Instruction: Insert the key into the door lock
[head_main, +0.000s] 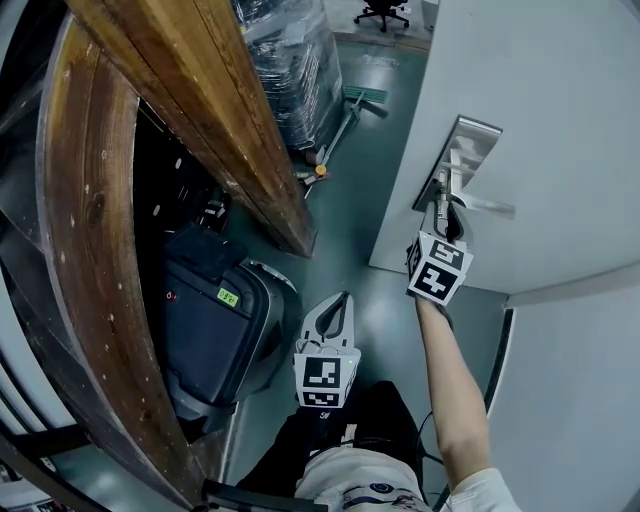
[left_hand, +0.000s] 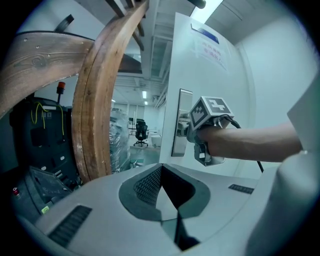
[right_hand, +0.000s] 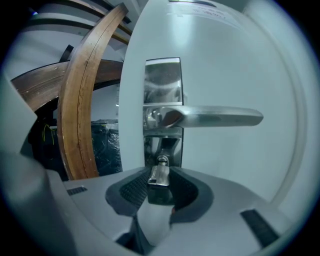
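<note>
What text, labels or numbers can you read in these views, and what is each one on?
The green sticker on the black case: it has dark characters, too small to read.
The notice high on the white door: it has faint print, too blurred to read.
No other writing shows, so nothing can be quoted.

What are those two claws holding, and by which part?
The right claw pinches the key by its flat head; the left claw holds nothing.
</note>
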